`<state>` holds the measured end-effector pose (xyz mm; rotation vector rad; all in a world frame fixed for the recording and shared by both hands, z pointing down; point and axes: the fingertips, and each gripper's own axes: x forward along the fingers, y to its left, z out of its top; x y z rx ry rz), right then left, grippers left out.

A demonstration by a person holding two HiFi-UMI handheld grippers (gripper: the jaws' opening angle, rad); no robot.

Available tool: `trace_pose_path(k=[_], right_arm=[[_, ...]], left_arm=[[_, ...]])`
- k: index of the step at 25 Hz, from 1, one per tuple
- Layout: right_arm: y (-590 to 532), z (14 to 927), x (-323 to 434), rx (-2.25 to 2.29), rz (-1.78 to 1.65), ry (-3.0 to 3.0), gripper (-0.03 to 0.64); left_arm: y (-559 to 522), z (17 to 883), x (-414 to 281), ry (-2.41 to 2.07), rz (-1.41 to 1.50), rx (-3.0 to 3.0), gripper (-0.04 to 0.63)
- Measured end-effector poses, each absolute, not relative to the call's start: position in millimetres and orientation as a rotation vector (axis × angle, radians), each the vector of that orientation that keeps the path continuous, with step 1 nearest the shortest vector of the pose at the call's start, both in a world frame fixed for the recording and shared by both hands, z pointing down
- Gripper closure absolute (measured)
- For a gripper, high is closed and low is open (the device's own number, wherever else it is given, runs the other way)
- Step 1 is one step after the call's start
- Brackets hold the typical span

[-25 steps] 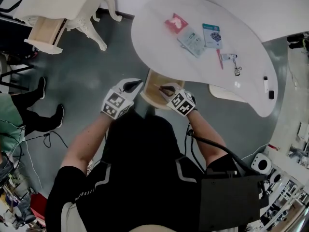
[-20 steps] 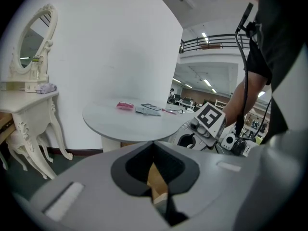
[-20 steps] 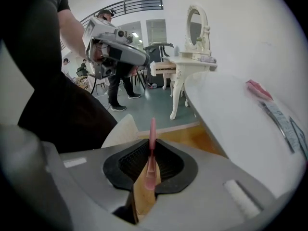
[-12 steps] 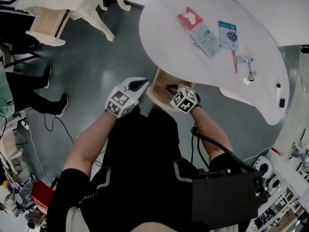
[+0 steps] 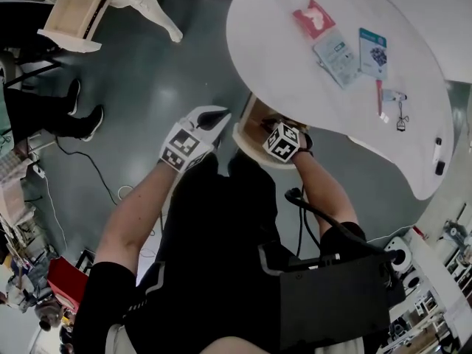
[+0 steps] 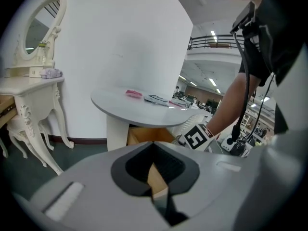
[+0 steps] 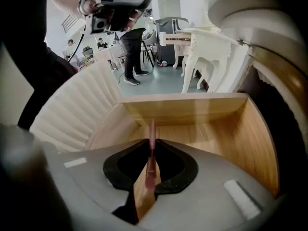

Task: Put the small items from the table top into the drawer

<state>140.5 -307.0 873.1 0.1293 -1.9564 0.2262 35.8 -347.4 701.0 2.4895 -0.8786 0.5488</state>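
1. Your right gripper (image 7: 151, 163) is clamped on a thin pink stick (image 7: 152, 137) that pokes forward from the jaws.
2. Both are inside the open wooden drawer (image 7: 192, 108), over its floor.
3. Your left gripper (image 6: 157, 179), jaws together on nothing, hovers just beside the drawer.
4. A red packet (image 5: 313, 18) and two cards (image 5: 338, 50) lie on the white table (image 5: 287, 72) above the drawer.

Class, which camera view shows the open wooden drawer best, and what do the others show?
The right gripper view: the drawer fills it, floor and walls, beyond the pink item in the right tongs. The head view shows only part, by the table; the left gripper view, a corner.
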Motion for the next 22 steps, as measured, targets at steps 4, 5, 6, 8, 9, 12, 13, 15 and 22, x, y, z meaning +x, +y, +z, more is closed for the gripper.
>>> trace_pose_path(k=[4, 5, 6, 8, 9, 12, 13, 15, 22], right_arm=[[-312, 892, 143, 0.113, 0.185, -1.901, 0.569], [-313, 897, 144, 0.117, 0.187, -1.89, 0.569], [-315, 900, 145, 0.121, 0.193, -1.881, 0.569], [-315, 905, 147, 0.122, 0.202, -1.867, 0.569], [-314, 907, 147, 0.117, 0.204, -1.864, 0.569], [-313, 915, 145, 0.116, 0.205, -1.85, 0.569], [-314, 918, 146, 0.121, 0.207, -1.844, 0.569], [-315, 923, 148, 0.131, 0.21, -1.83, 0.569], [-312, 932, 148, 0.161, 0.23, -1.816, 0.568]], left_arm=[[-346, 710, 26, -0.938, 0.53, 2.448, 0.597], [-345, 711, 25, -0.942, 0.524, 2.442, 0.597], [-344, 713, 25, -0.943, 0.521, 2.439, 0.597], [-344, 714, 25, -0.951, 0.516, 2.435, 0.597], [-345, 715, 23, -0.966, 0.513, 2.427, 0.597], [-350, 717, 18, -1.009, 0.501, 2.399, 0.597], [-350, 717, 19, -1.007, 0.5, 2.401, 0.597], [-348, 718, 21, -0.997, 0.51, 2.413, 0.597], [-334, 722, 15, -0.987, 0.529, 2.417, 0.597]])
